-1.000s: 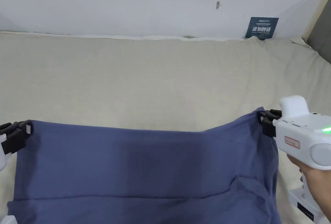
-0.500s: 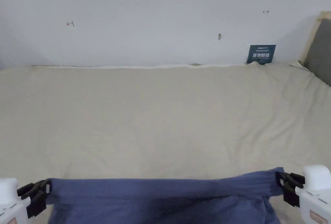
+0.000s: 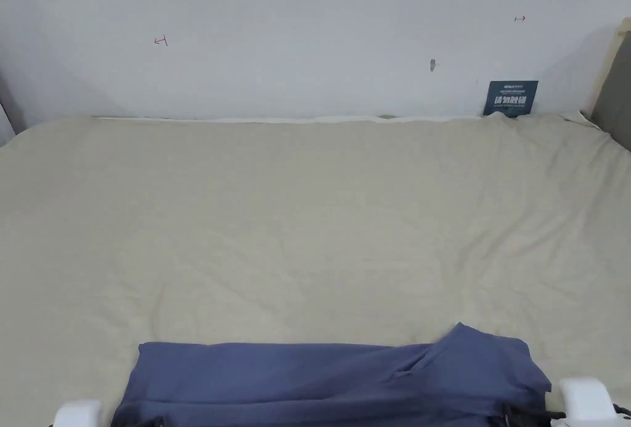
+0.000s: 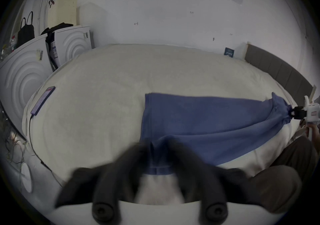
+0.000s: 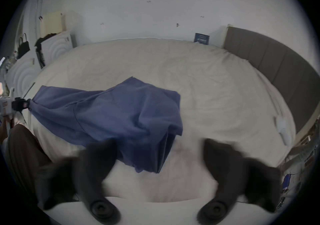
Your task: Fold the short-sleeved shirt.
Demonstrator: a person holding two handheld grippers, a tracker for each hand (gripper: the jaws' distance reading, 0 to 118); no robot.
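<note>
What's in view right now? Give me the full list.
shirt: one, blue, near edge of the bed, partly folded
bed: one, beige sheet, under the shirt
headboard: one, grey, right end of the bed
sign: one, dark blue, against the wall behind the bed
phone: one, dark, left edge of the bed, cable attached
panels: two, white, left of the bed
bag: one, black, behind the panels
leg: one, dark trousers, at the near bed edge
left gripper: one, black jaws, shut on the shirt's left corner
right gripper: one, black jaws apart, at the shirt's right end
</note>
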